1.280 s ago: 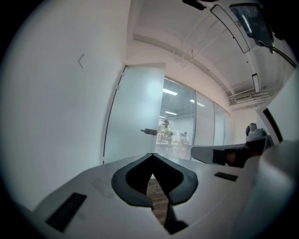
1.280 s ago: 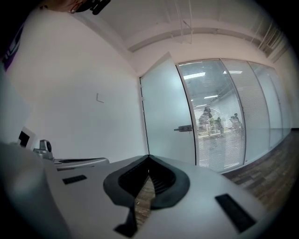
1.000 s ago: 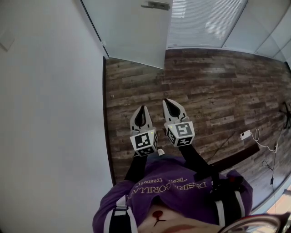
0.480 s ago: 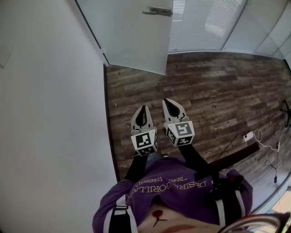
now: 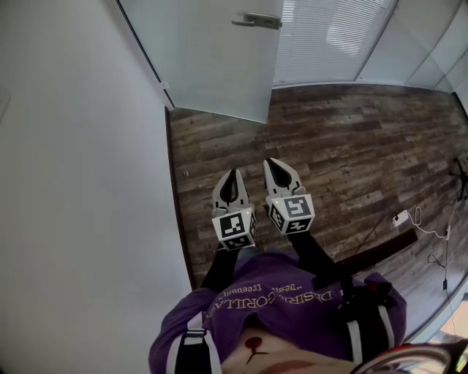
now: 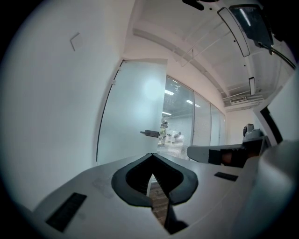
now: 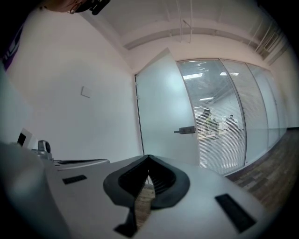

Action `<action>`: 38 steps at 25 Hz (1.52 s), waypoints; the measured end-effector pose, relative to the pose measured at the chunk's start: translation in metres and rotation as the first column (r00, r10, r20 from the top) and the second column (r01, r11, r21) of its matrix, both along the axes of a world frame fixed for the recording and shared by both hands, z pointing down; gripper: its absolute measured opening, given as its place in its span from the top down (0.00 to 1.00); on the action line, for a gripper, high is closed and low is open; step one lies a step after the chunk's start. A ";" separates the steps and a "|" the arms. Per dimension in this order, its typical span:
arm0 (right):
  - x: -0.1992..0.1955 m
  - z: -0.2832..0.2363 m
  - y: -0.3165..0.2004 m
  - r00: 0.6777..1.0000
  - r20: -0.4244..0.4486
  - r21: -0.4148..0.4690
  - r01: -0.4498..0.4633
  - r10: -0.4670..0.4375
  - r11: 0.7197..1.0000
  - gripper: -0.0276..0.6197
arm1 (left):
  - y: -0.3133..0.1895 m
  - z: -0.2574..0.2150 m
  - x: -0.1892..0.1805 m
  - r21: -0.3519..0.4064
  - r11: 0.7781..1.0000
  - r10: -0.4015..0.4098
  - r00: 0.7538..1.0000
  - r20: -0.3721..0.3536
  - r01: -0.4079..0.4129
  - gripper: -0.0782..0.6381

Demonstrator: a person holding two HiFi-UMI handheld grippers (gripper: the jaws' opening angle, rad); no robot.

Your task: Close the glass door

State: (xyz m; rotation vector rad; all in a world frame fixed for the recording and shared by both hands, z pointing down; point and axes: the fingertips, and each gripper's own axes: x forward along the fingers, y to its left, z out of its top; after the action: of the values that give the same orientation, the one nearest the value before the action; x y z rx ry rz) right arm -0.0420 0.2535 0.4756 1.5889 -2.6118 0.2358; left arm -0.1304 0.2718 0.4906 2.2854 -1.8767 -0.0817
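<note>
The frosted glass door (image 5: 212, 58) stands ajar at the top of the head view, swung out from the white wall, with a metal handle (image 5: 257, 20) near its free edge. Both grippers are held side by side over the wooden floor, well short of the door and pointing at it. My left gripper (image 5: 234, 173) is shut and empty; my right gripper (image 5: 273, 162) is shut and empty too. The left gripper view shows the door (image 6: 133, 112) and handle (image 6: 150, 133) ahead beyond the shut tips (image 6: 152, 155). The right gripper view shows the door (image 7: 163, 112) and handle (image 7: 185, 130) likewise.
A white wall (image 5: 80, 182) runs along the left. A glass partition with blinds (image 5: 329, 36) stands behind the door. A white power strip (image 5: 398, 217) and cables lie on the wooden floor (image 5: 351, 146) at the right.
The door and its handle have come slightly nearer and lower in the head view as the person steps forward. Both grippers keep their pose and stay shut.
</note>
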 end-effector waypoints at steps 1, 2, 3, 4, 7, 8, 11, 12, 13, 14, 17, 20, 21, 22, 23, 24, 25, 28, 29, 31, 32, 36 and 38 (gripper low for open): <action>-0.003 0.001 -0.001 1.000 -0.001 -0.002 -0.004 0.004 1.000 0.97 | -0.002 -0.002 -0.003 0.000 1.000 0.000 1.000 -0.006 0.000 0.89; -0.005 0.002 -0.002 1.000 -0.001 -0.004 -0.008 0.008 1.000 0.97 | -0.003 -0.002 -0.006 -0.005 1.000 0.002 1.000 -0.011 -0.002 0.89; -0.007 0.003 -0.003 1.000 -0.001 -0.007 -0.010 0.010 1.000 0.97 | -0.005 0.000 -0.008 -0.012 1.000 0.006 1.000 -0.012 -0.006 0.89; -0.008 0.004 -0.004 1.000 -0.002 -0.010 -0.013 0.013 1.000 0.97 | -0.007 0.004 -0.008 -0.020 1.000 0.011 1.000 -0.011 -0.011 0.89; -0.007 0.007 -0.010 1.000 -0.007 -0.020 -0.021 0.021 1.000 0.97 | -0.012 0.010 -0.007 -0.040 0.999 0.027 1.000 -0.012 -0.027 0.89; -0.006 0.008 -0.014 1.000 -0.009 -0.024 -0.025 0.024 0.999 0.97 | -0.016 0.011 -0.006 -0.044 0.999 0.028 1.000 -0.012 -0.028 0.89; -0.004 0.005 -0.030 1.000 -0.010 -0.029 -0.028 0.028 0.999 0.97 | -0.031 0.011 -0.006 -0.039 0.999 0.020 1.000 -0.020 -0.021 0.89; -0.004 0.005 -0.037 1.000 -0.011 -0.027 -0.024 0.023 0.999 0.97 | -0.036 0.012 -0.006 -0.039 0.999 0.012 1.000 -0.021 -0.013 0.89; -0.004 0.006 -0.043 1.000 -0.012 -0.026 -0.015 0.015 1.000 0.97 | -0.042 0.013 -0.007 -0.041 0.999 0.001 1.000 -0.024 -0.002 0.89; -0.005 0.007 -0.049 1.000 -0.013 -0.025 -0.004 0.004 1.000 0.97 | -0.048 0.016 -0.007 -0.044 0.999 -0.009 1.000 -0.027 0.008 0.89; -0.003 0.009 -0.068 1.000 -0.014 -0.019 0.019 -0.019 1.000 0.97 | -0.065 0.018 -0.004 -0.043 0.999 -0.022 0.999 -0.026 0.021 0.89; 0.001 0.005 -0.094 0.999 -0.012 -0.010 0.031 -0.031 0.999 0.97 | -0.091 0.012 0.002 -0.031 0.999 -0.026 0.999 -0.019 0.026 0.89; 0.003 0.004 -0.103 0.999 -0.011 -0.010 0.034 -0.034 0.999 0.97 | -0.100 0.010 0.004 -0.028 0.999 -0.027 0.999 -0.017 0.027 0.89; 0.005 0.003 -0.111 0.999 -0.010 -0.010 0.036 -0.037 0.999 0.97 | -0.108 0.008 0.007 -0.026 0.999 -0.028 1.000 -0.014 0.027 0.89; 0.008 0.002 -0.119 0.999 -0.010 -0.009 0.038 -0.038 0.999 0.97 | -0.116 0.007 0.009 -0.025 0.999 -0.028 1.000 -0.012 0.028 0.89; 0.010 0.001 -0.126 0.999 -0.010 -0.008 0.039 -0.039 0.999 0.97 | -0.123 0.007 0.012 -0.025 0.999 -0.029 1.000 -0.011 0.029 0.89; 0.013 0.001 -0.133 0.999 -0.010 -0.006 0.041 -0.041 0.999 0.97 | -0.130 0.006 0.014 -0.026 0.999 -0.031 0.999 -0.012 0.030 0.89; 0.020 -0.001 -0.155 0.999 -0.011 -0.004 0.045 -0.045 0.999 0.97 | -0.152 0.006 0.020 -0.022 0.999 -0.036 0.999 -0.011 0.036 0.89; 0.023 -0.001 -0.162 0.999 -0.011 -0.005 0.045 -0.045 0.999 0.97 | -0.159 0.005 0.023 -0.020 0.999 -0.036 0.999 -0.011 0.036 0.89; 0.029 -0.001 -0.173 0.999 -0.010 -0.007 0.045 -0.045 0.999 0.97 | -0.170 0.004 0.030 -0.016 0.999 -0.032 0.999 -0.013 0.032 0.89; 0.031 -0.001 -0.178 0.999 -0.009 -0.007 0.047 -0.047 0.999 0.97 | -0.175 0.003 0.033 -0.018 0.999 -0.030 0.999 -0.015 0.030 0.89; 0.037 0.001 -0.198 0.998 -0.012 -0.007 0.062 -0.062 0.998 0.97 | -0.195 0.005 0.040 -0.014 0.999 -0.042 0.999 -0.007 0.042 0.89; 0.041 0.002 -0.209 0.997 -0.015 -0.007 0.071 -0.071 0.997 0.97 | -0.205 0.006 0.042 -0.015 0.998 -0.054 0.999 -0.007 0.054 0.89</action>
State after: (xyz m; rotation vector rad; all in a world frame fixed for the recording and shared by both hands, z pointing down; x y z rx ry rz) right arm -0.0015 0.0444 0.4772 1.4866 -2.6472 0.2259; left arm -0.0881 0.0665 0.4966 2.2218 -1.9285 -0.0830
